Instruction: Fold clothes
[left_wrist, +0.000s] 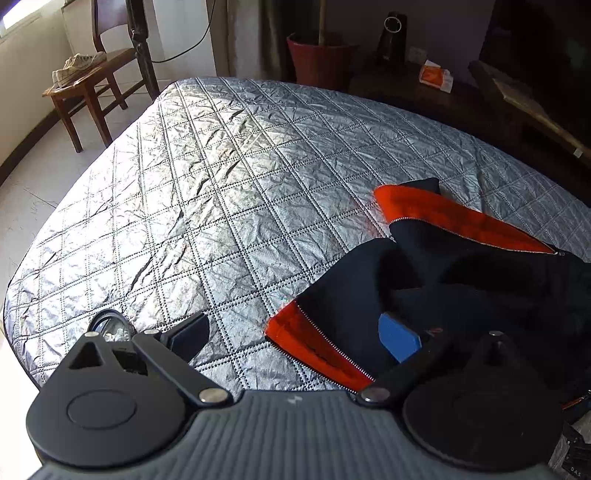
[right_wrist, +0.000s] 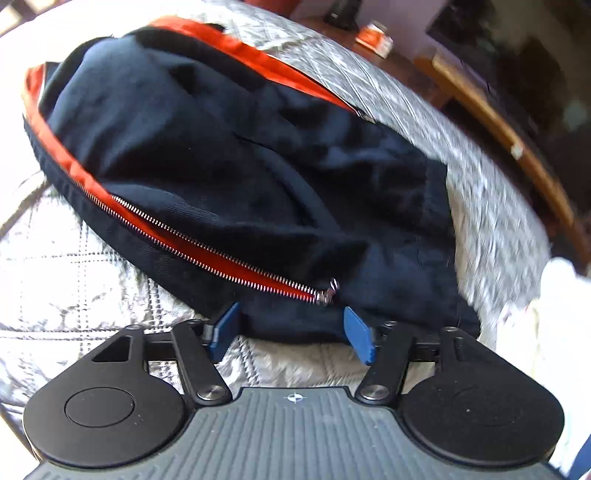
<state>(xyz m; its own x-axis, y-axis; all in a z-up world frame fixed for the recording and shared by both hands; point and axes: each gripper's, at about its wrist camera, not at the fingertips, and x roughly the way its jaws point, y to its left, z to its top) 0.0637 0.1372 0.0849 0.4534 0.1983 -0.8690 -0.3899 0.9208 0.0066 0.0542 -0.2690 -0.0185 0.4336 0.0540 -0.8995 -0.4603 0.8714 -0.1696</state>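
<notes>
The left gripper (left_wrist: 295, 336) hangs wide open over the grey quilt (left_wrist: 207, 192), nothing between its fingers; the navy jacket (left_wrist: 461, 273) lies toward three o'clock from it, one pad over the cloth. The right gripper (right_wrist: 291, 334) is nearer: its jaws stand apart with the jacket's hem at twelve o'clock, seemingly unpinched, though blur hinders. The zip (right_wrist: 207, 254) runs from ten to four.

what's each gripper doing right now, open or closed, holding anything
Left gripper: open, holding nothing.
Right gripper: open, jacket hem between its fingers, not clamped.
</notes>
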